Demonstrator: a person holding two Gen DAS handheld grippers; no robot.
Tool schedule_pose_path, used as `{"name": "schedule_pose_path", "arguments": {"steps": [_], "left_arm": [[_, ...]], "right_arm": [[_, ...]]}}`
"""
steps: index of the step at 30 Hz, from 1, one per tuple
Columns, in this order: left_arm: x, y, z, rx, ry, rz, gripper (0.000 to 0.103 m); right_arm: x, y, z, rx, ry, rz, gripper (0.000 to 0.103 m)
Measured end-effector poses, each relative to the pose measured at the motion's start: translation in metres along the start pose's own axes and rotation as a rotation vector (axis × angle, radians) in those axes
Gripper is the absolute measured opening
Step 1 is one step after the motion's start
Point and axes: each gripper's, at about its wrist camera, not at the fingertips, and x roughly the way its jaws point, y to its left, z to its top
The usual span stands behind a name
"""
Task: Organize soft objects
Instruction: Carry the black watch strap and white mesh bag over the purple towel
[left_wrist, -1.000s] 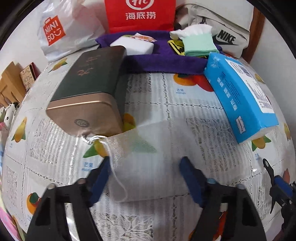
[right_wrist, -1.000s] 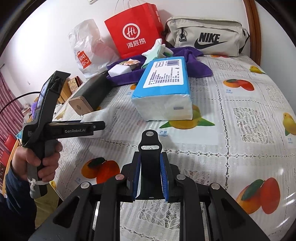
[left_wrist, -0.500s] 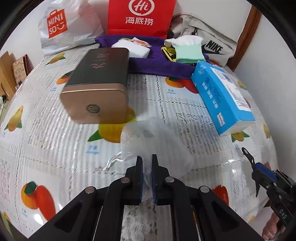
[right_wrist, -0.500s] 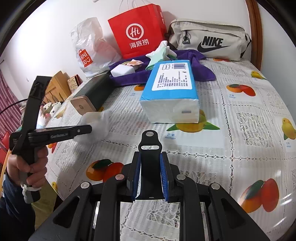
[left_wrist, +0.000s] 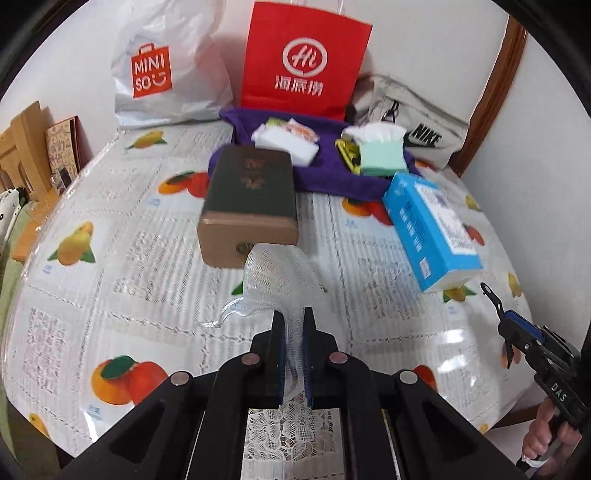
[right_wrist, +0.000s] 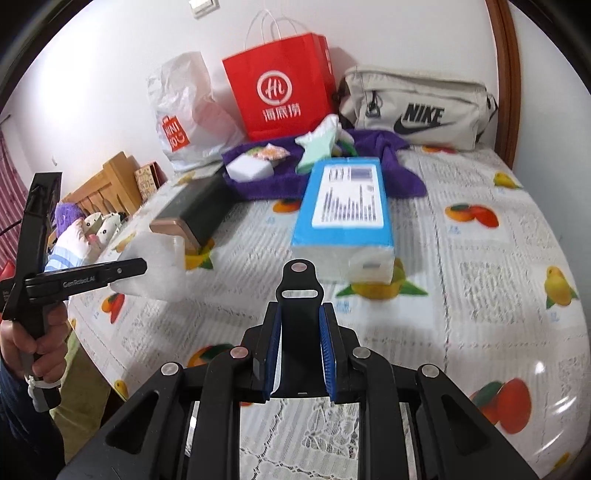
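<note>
black grippers, blue jaw pads, silver screws, "genrobot.ai" lettering.

Left gripper: jaws closed onto white mesh pouch, pinching its near edge; pouch lifted clear of table, hanging forward from the tips. Device level, pointing along the table. Left hand wraps the handle in a fist, at the table's left edge. Right gripper: jaws pressed against a black strap piece standing upright between them. Held low over the table's near edge. Right hand grips the handle at the table's right edge.
</note>
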Motion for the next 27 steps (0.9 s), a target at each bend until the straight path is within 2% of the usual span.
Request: {"name": "schedule_pose_path", "arguments": {"steps": [11,22,27], "left_arm": [[-0.027,0.008,0.035,-0.016,-0.065,-0.003,0.008],[-0.020,0.003,0.079,0.014,-0.081,-0.001,0.008],[-0.005,-0.003,0.105,0.026,-0.077,-0.010,0.008]], "right_arm": [[-0.006,0.003,0.045,-0.020,-0.058,-0.013,0.021],[0.017,-0.006,0.108,-0.019,-0.097,-0.031,0.021],[0.034,-0.016,0.135,-0.002,-0.106,-0.028,0.021]]}}
